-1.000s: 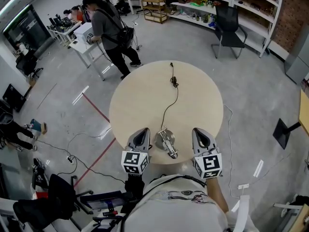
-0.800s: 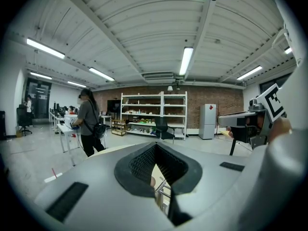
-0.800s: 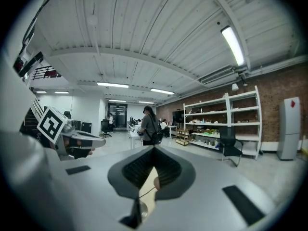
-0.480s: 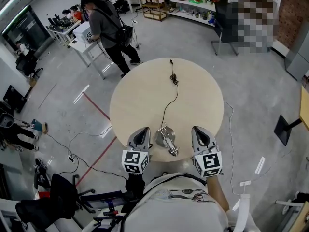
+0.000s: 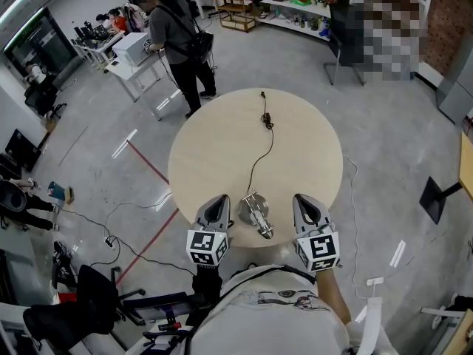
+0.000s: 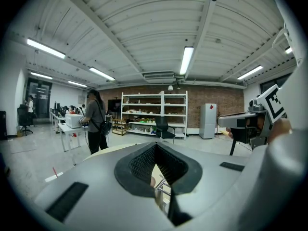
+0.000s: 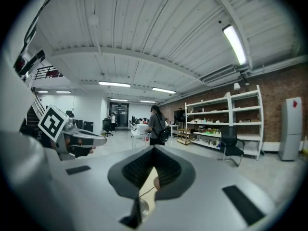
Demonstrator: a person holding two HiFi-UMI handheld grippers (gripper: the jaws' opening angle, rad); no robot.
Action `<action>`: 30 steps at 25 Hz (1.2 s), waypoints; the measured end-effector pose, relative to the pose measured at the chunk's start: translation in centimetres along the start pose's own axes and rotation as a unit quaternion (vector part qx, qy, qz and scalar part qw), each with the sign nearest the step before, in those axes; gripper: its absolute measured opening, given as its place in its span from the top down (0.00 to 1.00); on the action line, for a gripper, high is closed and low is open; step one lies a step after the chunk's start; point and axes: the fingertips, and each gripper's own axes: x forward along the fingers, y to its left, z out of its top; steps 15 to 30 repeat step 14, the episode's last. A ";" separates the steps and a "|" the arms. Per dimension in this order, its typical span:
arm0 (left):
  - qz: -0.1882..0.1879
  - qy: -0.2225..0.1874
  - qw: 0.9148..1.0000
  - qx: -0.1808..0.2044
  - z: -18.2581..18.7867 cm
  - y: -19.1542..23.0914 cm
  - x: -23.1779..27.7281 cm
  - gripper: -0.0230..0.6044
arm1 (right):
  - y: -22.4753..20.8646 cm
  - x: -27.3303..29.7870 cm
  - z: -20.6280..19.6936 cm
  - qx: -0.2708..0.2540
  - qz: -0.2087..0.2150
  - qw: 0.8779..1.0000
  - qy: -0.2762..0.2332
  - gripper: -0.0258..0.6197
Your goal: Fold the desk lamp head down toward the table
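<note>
I am holding my left hand-held gripper [image 5: 217,201] and right hand-held gripper [image 5: 304,200] closed and empty over the near edge of the round beige counter [image 5: 214,135]. The lamp [image 5: 256,218] is sitting on it between them, its cord [image 5: 260,151] running toward the far edge. Grey floor [image 5: 384,117], a red line [image 5: 147,166], shelves [image 5: 295,7] and a person [image 5: 176,32] are surrounding the counter. Seen from above, the lamp's parts are blurring together, and my shirt [image 5: 273,316] is hiding the near rim.
</note>
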 end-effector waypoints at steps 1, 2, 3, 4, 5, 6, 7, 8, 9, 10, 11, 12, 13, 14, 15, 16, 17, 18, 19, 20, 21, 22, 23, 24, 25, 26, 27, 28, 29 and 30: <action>0.000 0.000 1.000 0.000 0.0 0.0 0.0 0.96 | 0.0 0.0 -0.1 0.000 0.000 1.000 0.000 0.95; 0.000 0.000 1.000 0.000 -0.1 0.0 -0.1 0.96 | 0.0 0.0 -0.2 0.001 0.000 1.000 0.001 0.95; 0.000 0.000 1.000 -0.001 -0.1 -0.1 -0.1 0.96 | 0.1 -0.1 -0.2 0.001 0.000 1.000 0.001 0.95; 0.000 0.000 1.000 -0.001 -0.1 -0.1 -0.1 0.96 | 0.1 -0.1 -0.2 0.001 0.000 1.000 0.002 0.95; 0.000 0.000 1.000 -0.002 -0.1 -0.1 -0.1 0.96 | 0.1 -0.1 -0.2 0.001 0.000 1.000 0.002 0.95; 0.001 0.001 1.000 -0.002 0.0 0.0 -0.1 0.96 | 0.1 -0.1 -0.2 0.001 0.000 1.000 0.003 0.95; 0.001 0.001 1.000 -0.003 0.0 0.0 -0.1 0.96 | 0.0 -0.1 -0.2 0.001 0.000 1.000 0.003 0.95; 0.001 0.001 1.000 -0.003 0.0 0.0 -0.1 0.96 | 0.0 0.0 -0.2 0.001 -0.001 1.000 0.004 0.95; 0.001 0.001 1.000 -0.004 -0.1 0.0 -0.1 0.96 | 0.0 0.0 -0.2 0.002 -0.002 1.000 0.004 0.95; 0.001 0.001 1.000 -0.004 -0.1 0.0 -0.1 0.96 | 0.0 0.0 -0.3 0.002 -0.002 1.000 0.005 0.95; 0.001 0.001 1.000 -0.004 -0.2 0.1 -0.1 0.96 | 0.0 0.0 -0.4 0.003 -0.003 1.000 0.005 0.95; 0.001 0.002 1.000 -0.004 -0.2 0.1 -0.1 0.96 | 0.0 0.0 -0.5 0.003 -0.003 1.000 0.004 0.95; 0.001 0.002 1.000 -0.003 -0.3 0.0 -0.1 0.96 | 0.0 -0.1 -0.5 0.004 -0.004 1.000 0.004 0.95; 0.001 0.002 1.000 -0.003 -0.3 0.0 -0.1 0.96 | 0.0 -0.1 -0.6 0.004 -0.004 1.000 0.004 0.95; 0.001 0.002 1.000 -0.003 -0.3 0.0 -0.1 0.96 | 0.0 -0.1 -0.6 0.004 -0.004 1.000 0.004 0.95; 0.001 0.002 1.000 -0.003 -0.3 0.0 -0.1 0.96 | 0.0 -0.1 -0.6 0.004 -0.004 1.000 0.004 0.95; 0.001 0.002 1.000 -0.003 -0.3 0.0 -0.1 0.96 | 0.0 -0.1 -0.6 0.004 -0.004 1.000 0.004 0.95; 0.001 0.002 1.000 -0.003 -0.3 0.0 -0.1 0.96 | 0.0 -0.1 -0.6 0.004 -0.004 1.000 0.004 0.95; 0.001 0.002 1.000 -0.003 -0.3 0.0 -0.1 0.96 | 0.0 -0.1 -0.6 0.004 -0.004 1.000 0.004 0.95; 0.001 0.002 1.000 -0.003 -0.3 0.0 -0.1 0.96 | 0.0 -0.1 -0.6 0.004 -0.004 1.000 0.004 0.95; 0.001 0.002 1.000 -0.003 -0.3 0.0 -0.1 0.96 | 0.0 -0.1 -0.6 0.004 -0.004 1.000 0.004 0.95; 0.001 0.002 1.000 -0.003 -0.3 0.0 -0.1 0.96 | 0.0 -0.1 -0.6 0.004 -0.004 1.000 0.004 0.95; 0.001 0.002 1.000 -0.003 -0.3 0.0 -0.1 0.96 | 0.0 -0.1 -0.6 0.004 -0.004 1.000 0.004 0.95; 0.001 0.002 1.000 -0.003 -0.3 0.0 -0.1 0.96 | 0.0 -0.1 -0.6 0.004 -0.004 1.000 0.004 0.95; 0.001 0.002 1.000 -0.003 -0.3 0.0 -0.1 0.96 | 0.0 -0.1 -0.6 0.004 -0.004 1.000 0.004 0.95; 0.001 0.002 1.000 -0.003 -0.3 0.0 -0.1 0.96 | 0.0 -0.1 -0.6 0.004 -0.004 1.000 0.004 0.95; 0.001 0.002 1.000 -0.003 -0.3 0.0 -0.1 0.96 | 0.0 -0.1 -0.6 0.004 -0.004 1.000 0.004 0.95; 0.001 0.002 1.000 -0.003 -0.3 0.0 -0.1 0.96 | 0.0 -0.1 -0.6 0.004 -0.004 1.000 0.004 0.95; 0.001 0.002 1.000 -0.003 -0.3 0.0 -0.1 0.96 | 0.0 -0.1 -0.6 0.004 -0.004 1.000 0.004 0.95; 0.001 0.002 1.000 -0.003 -0.3 0.0 -0.1 0.96 | 0.0 -0.1 -0.6 0.004 -0.004 1.000 0.004 0.95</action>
